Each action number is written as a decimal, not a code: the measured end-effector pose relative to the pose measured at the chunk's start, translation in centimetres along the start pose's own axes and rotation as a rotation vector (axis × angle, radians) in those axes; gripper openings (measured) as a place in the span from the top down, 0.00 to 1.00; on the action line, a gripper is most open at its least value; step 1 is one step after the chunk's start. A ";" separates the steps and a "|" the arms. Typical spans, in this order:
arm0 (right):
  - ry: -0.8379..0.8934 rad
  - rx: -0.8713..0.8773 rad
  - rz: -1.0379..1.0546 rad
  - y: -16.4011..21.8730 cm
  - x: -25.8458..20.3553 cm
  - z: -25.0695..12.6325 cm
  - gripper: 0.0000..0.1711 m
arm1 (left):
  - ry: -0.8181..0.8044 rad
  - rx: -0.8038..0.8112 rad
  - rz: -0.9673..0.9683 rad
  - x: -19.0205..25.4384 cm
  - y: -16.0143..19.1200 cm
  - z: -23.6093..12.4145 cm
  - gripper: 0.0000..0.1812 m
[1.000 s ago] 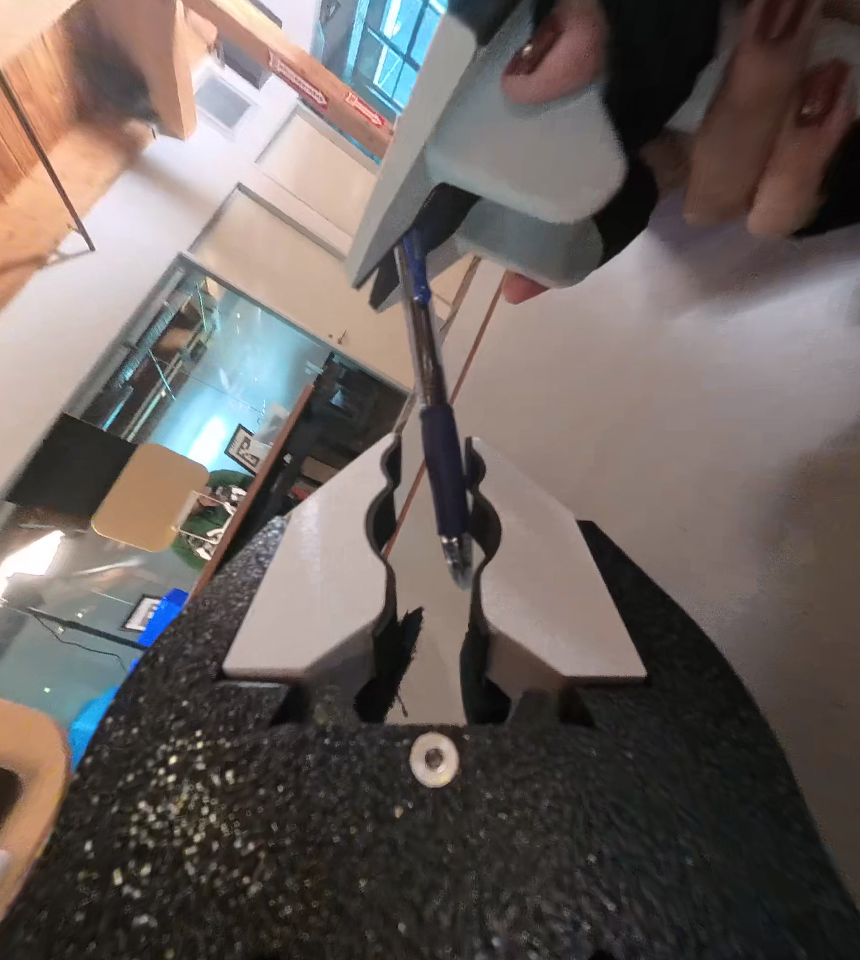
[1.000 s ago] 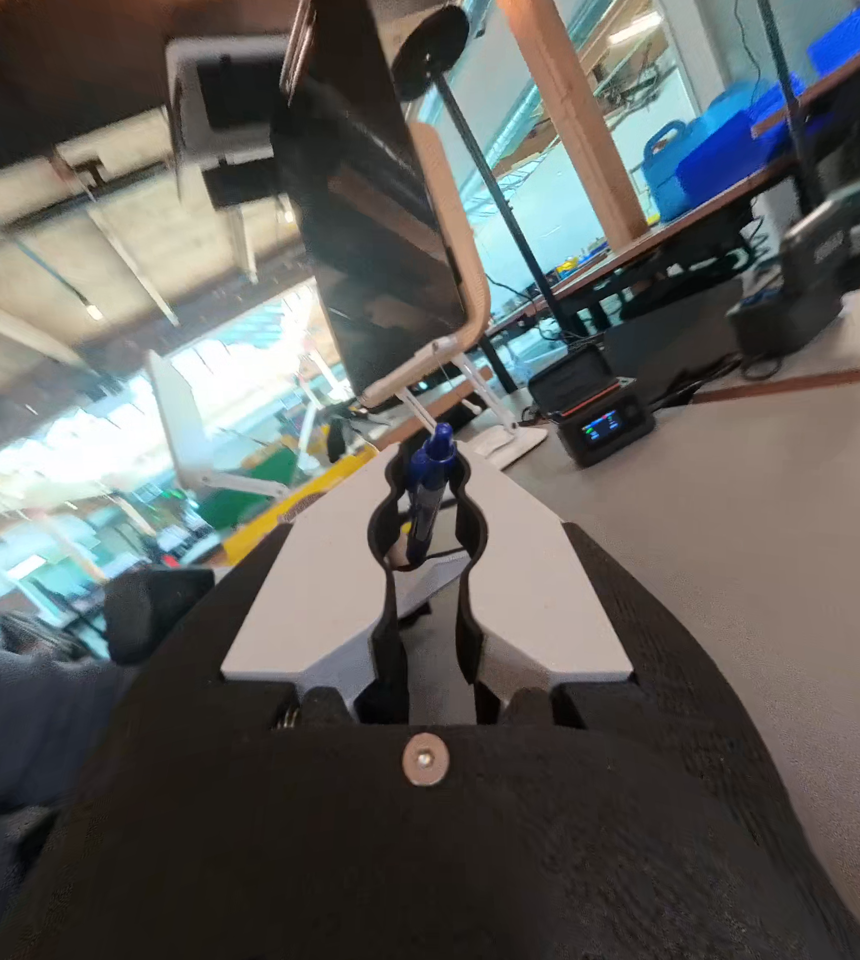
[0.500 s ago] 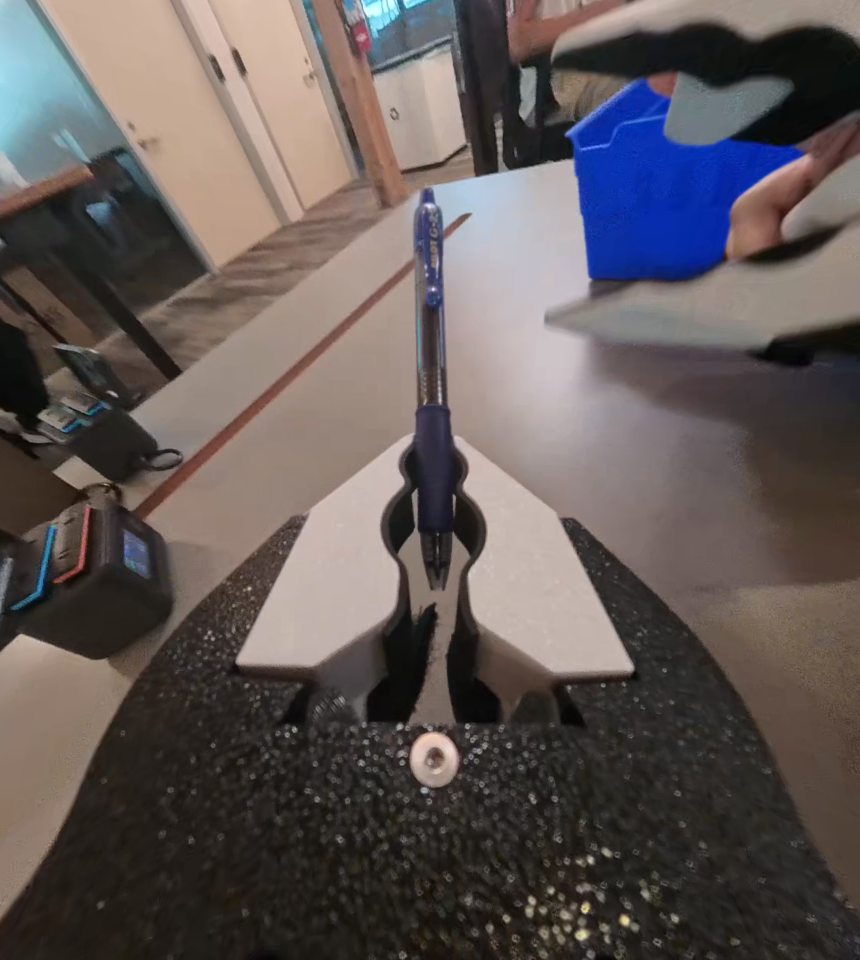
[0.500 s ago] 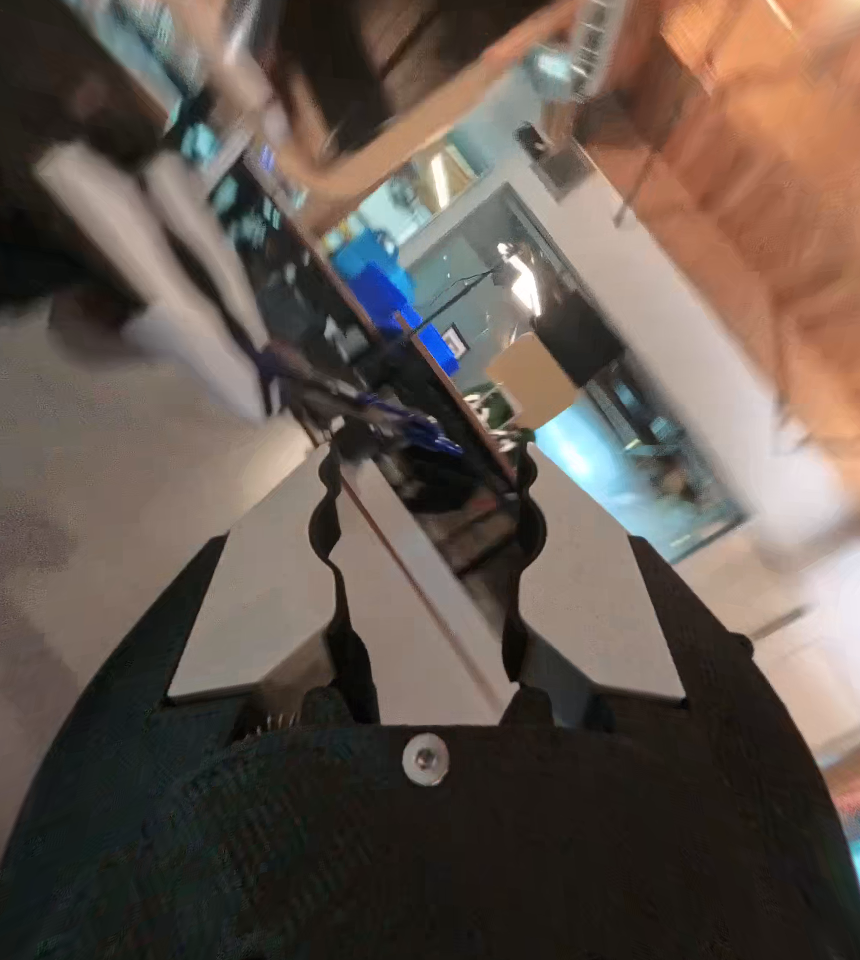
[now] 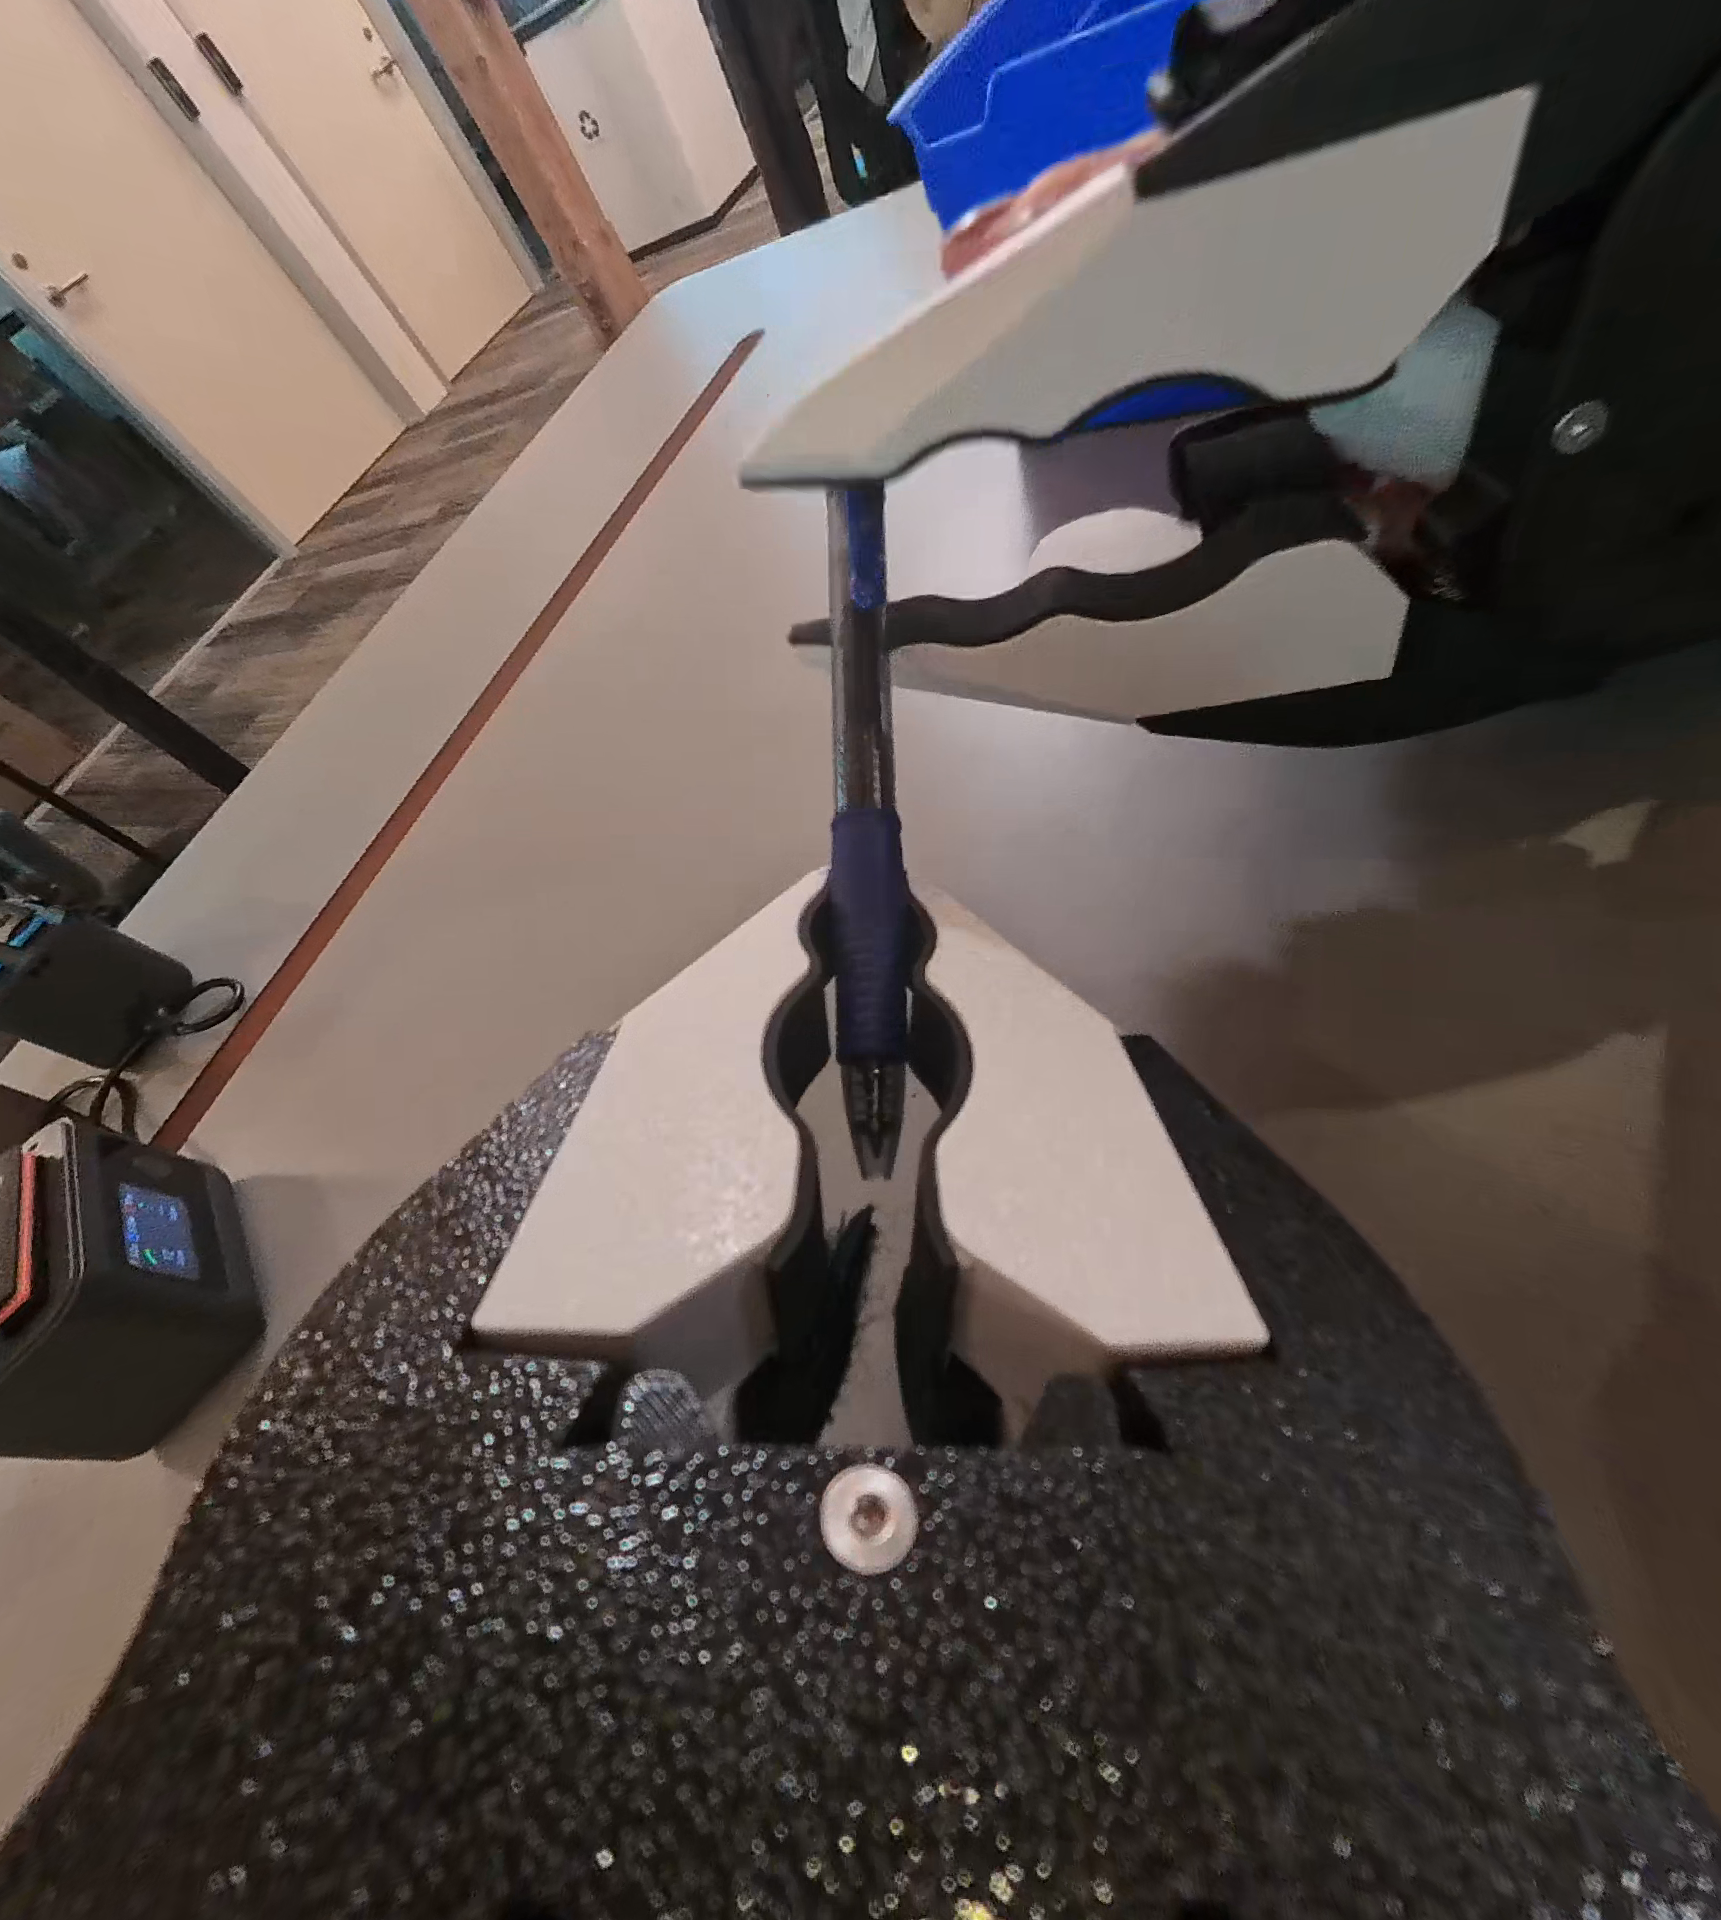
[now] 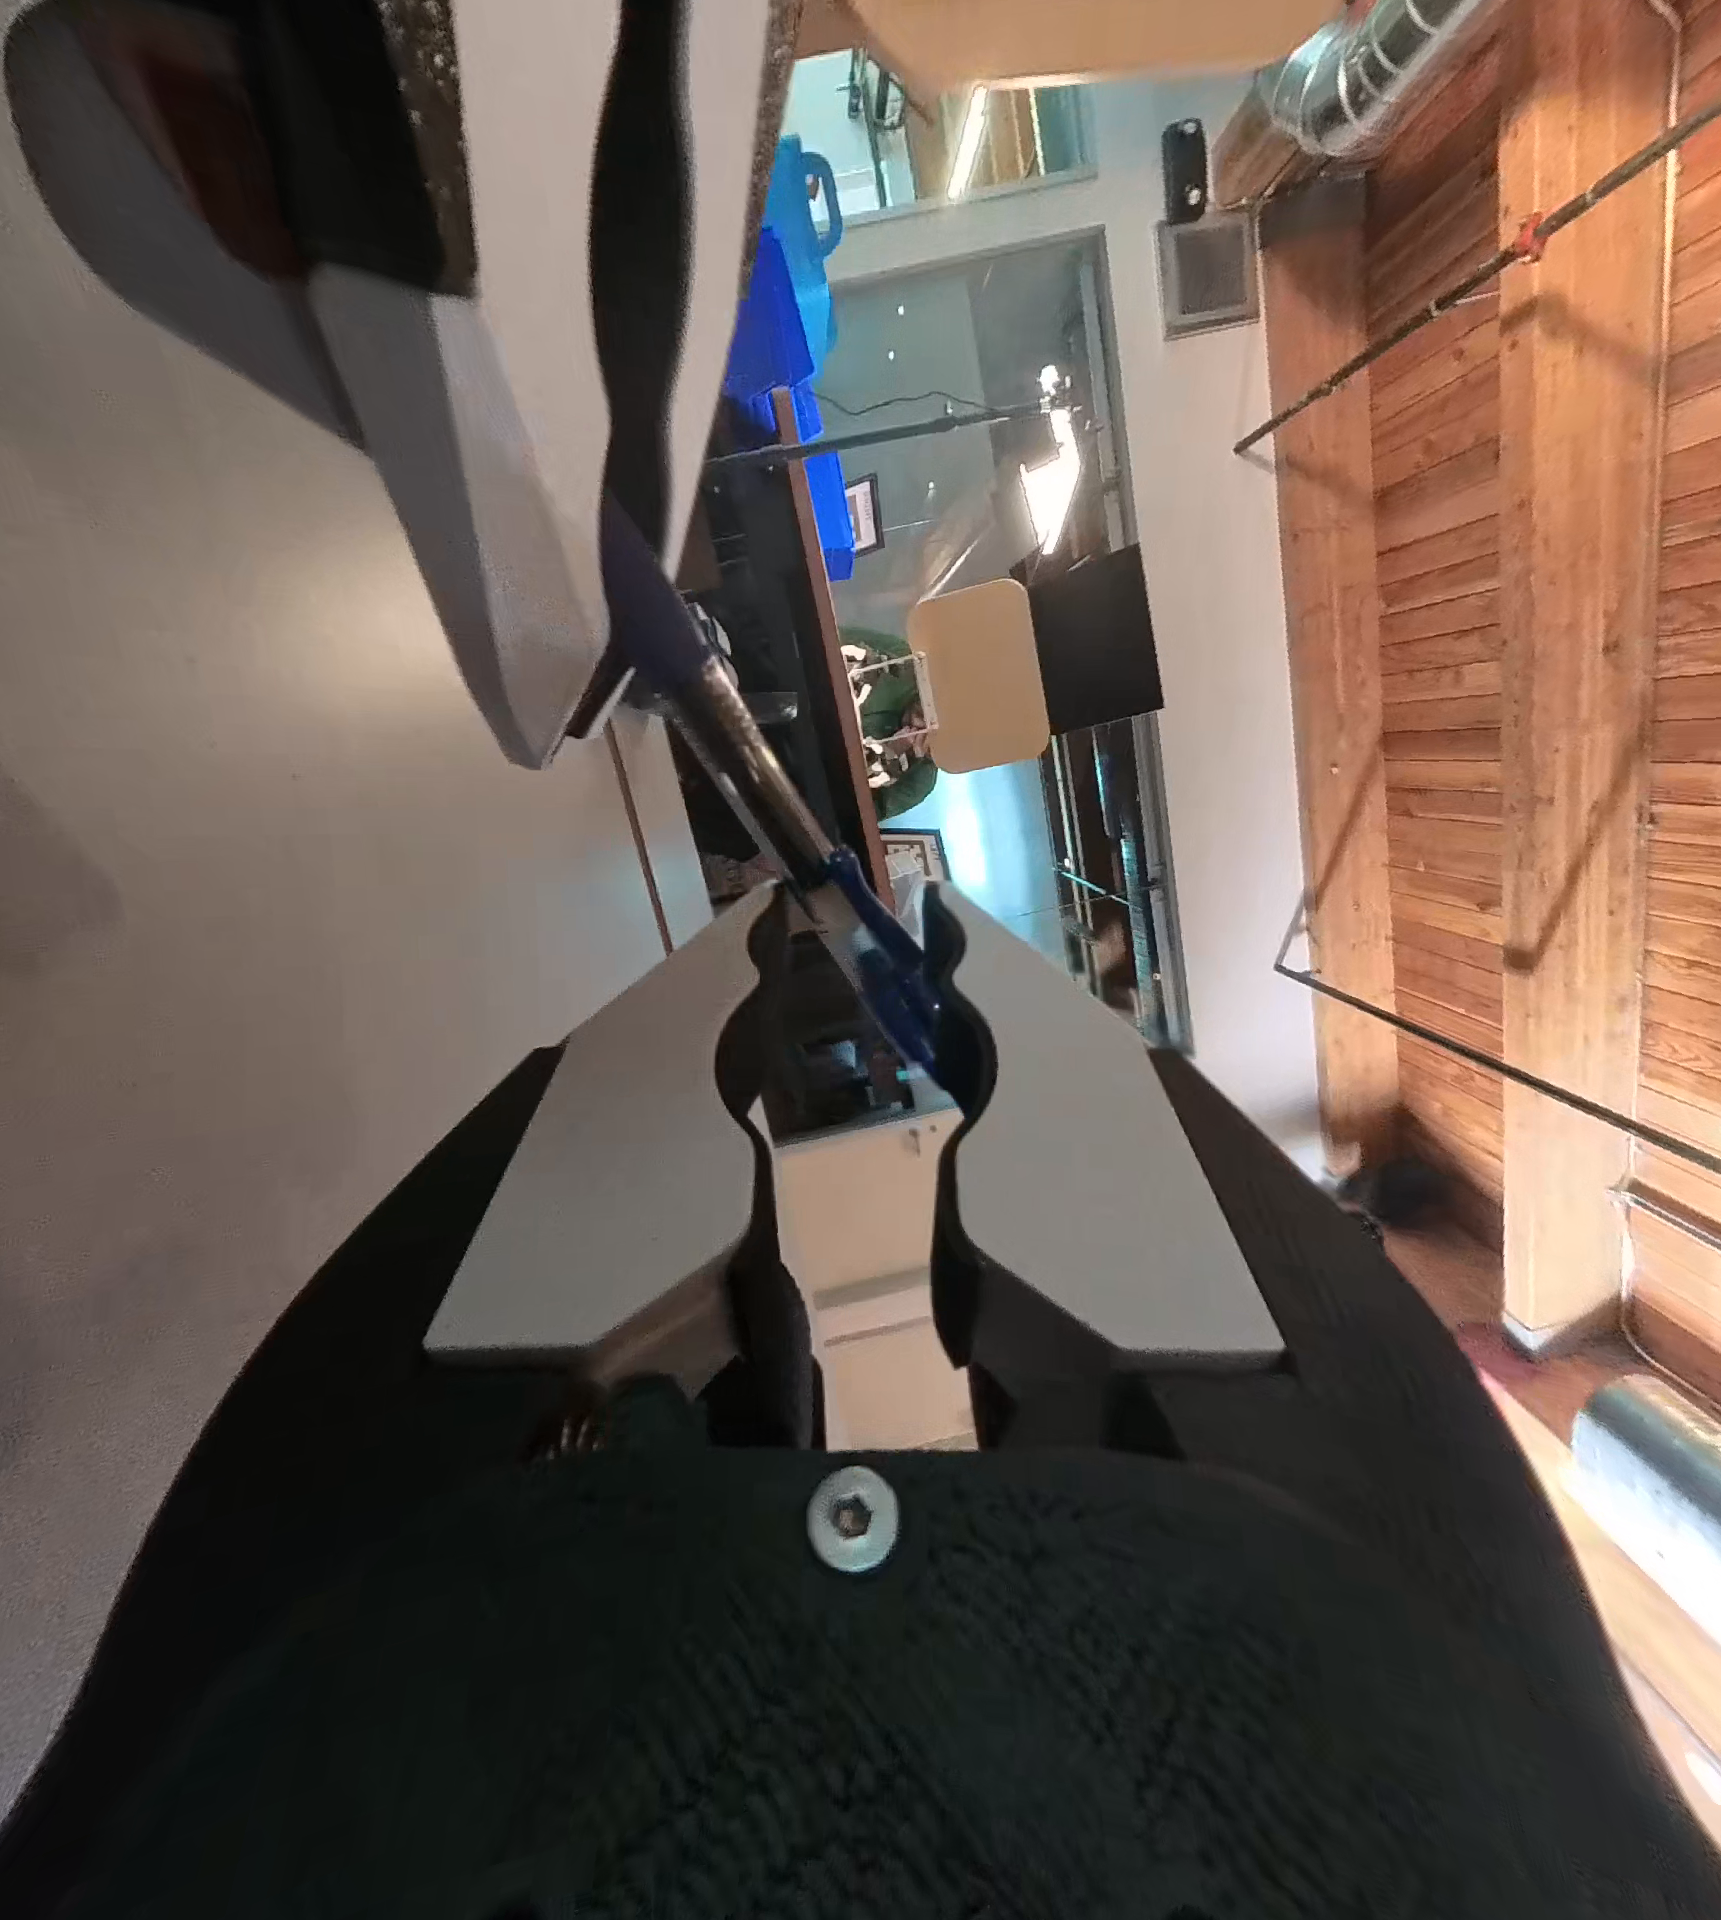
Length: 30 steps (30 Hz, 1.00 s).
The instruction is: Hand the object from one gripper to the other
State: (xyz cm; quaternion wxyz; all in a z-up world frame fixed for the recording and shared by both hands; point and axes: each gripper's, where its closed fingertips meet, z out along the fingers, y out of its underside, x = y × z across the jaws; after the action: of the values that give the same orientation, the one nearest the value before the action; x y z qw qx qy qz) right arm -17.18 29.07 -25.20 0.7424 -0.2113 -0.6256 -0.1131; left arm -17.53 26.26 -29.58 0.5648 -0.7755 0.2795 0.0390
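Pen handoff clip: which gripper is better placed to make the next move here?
Right gripper, probably: it is open around the pen's clip end and only needs to close. The left gripper is shut on the grip end.

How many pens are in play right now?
1. A single blue plastic pen, its grip end clamped in the left gripper, its clip end between the open fingers of the right gripper. No other pen shows in either view.

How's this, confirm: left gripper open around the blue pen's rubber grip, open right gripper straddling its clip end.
No: left wrist view shows the left gripper shut on the blue pen at its rubber grip. The open right gripper straddles its clip end.
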 end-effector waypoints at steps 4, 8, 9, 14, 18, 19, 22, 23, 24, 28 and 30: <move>-0.028 -0.014 0.008 0.2 -0.4 0.1 0.88 | -0.015 0.011 0.014 -0.2 0.0 0.0 0.96; -0.068 -0.029 0.029 0.6 -1.0 0.2 0.90 | -0.050 0.025 0.066 -0.3 -0.1 0.0 0.96; -0.076 -0.031 0.035 0.6 -1.1 0.2 0.90 | -0.057 0.023 0.077 -0.3 -0.1 0.0 0.96; -0.113 -0.036 0.073 0.8 -1.5 0.2 0.91 | -0.057 0.034 0.076 -0.3 -0.2 0.0 0.96; -0.124 -0.036 0.098 0.7 -1.5 0.3 0.92 | -0.185 0.088 0.137 -1.6 -1.1 -0.6 0.92; -0.126 -0.035 0.116 0.7 -1.4 0.2 0.93 | -0.248 0.119 0.177 -2.2 -1.8 -1.1 0.90; -0.124 -0.069 0.204 1.5 -1.0 0.4 0.94 | -0.348 0.185 0.221 -3.1 -2.9 -2.0 0.73; -0.129 -0.078 0.261 1.8 -0.8 0.4 0.94 | -0.363 0.187 0.204 -3.4 -2.9 -2.1 0.67; -0.134 -0.087 0.325 2.1 -0.7 0.4 0.94 | -0.368 0.188 0.183 -3.6 -2.8 -2.1 0.61; -0.176 -0.090 0.617 2.7 0.0 0.4 0.94 | -0.394 0.219 0.121 -4.7 -2.6 -2.7 0.59; -0.225 -0.064 0.808 2.4 0.1 0.4 0.94 | -0.410 0.221 0.110 -5.1 -2.3 -2.9 0.60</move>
State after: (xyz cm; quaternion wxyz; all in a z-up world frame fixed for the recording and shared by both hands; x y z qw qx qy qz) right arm -16.45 31.39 -25.43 0.6470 -0.4739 -0.5658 0.1915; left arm -21.42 26.10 -24.63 0.6881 -0.6685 0.2032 0.1956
